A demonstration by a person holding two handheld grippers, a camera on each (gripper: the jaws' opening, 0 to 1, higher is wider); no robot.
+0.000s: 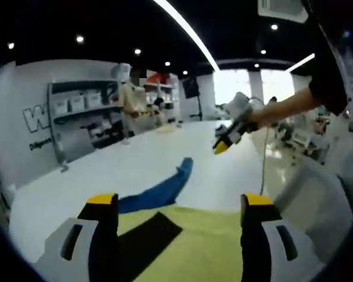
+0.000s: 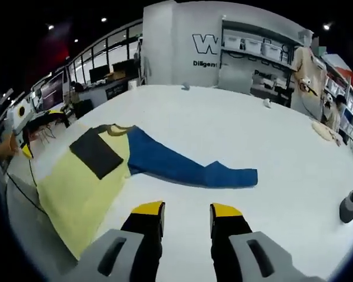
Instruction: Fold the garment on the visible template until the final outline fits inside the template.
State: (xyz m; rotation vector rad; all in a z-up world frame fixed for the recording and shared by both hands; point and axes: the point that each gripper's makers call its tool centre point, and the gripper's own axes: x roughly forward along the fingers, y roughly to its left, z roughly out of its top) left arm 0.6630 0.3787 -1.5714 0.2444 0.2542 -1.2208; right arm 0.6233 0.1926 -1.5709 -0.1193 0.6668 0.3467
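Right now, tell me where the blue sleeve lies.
In the right gripper view the blue sleeve lies flat on the white table, stretching rightward from the yellow garment, just beyond the right gripper and its open jaws.

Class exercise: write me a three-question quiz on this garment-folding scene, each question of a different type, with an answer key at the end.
1. True or false: the right gripper is shut on the blue sleeve.
2. What colour is the square patch on the yellow garment? A) black B) red C) white
3. Fill in: the garment lies on a ______ table.

Key:
1. False. Its jaws stand apart over bare table, short of the sleeve.
2. A
3. white
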